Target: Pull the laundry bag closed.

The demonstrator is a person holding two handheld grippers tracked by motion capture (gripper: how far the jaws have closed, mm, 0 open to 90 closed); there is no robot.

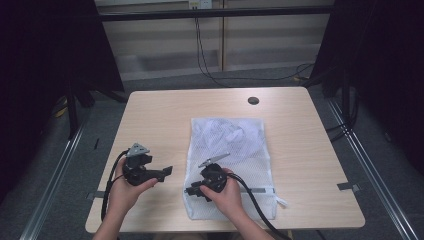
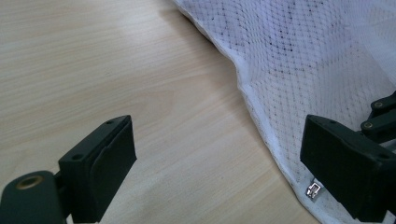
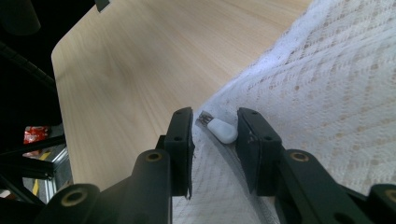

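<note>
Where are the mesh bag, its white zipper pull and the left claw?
mesh bag (image 1: 227,137): high view, mid fabric.
white zipper pull (image 3: 222,130): right gripper view, plastic tab.
left claw (image 2: 217,170): left gripper view, midway between fingertips.

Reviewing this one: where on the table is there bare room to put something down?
Bare wood lies right of the mesh bag up to the table's right edge, along the far edge around the dark round cap, and left of the bag beyond the left gripper. It's crowded near-centre, where the right gripper works over the bag.

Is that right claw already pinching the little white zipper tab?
No, the right claw is open, its jaws either side of the white zipper tab, which lies on the mesh bag.
</note>
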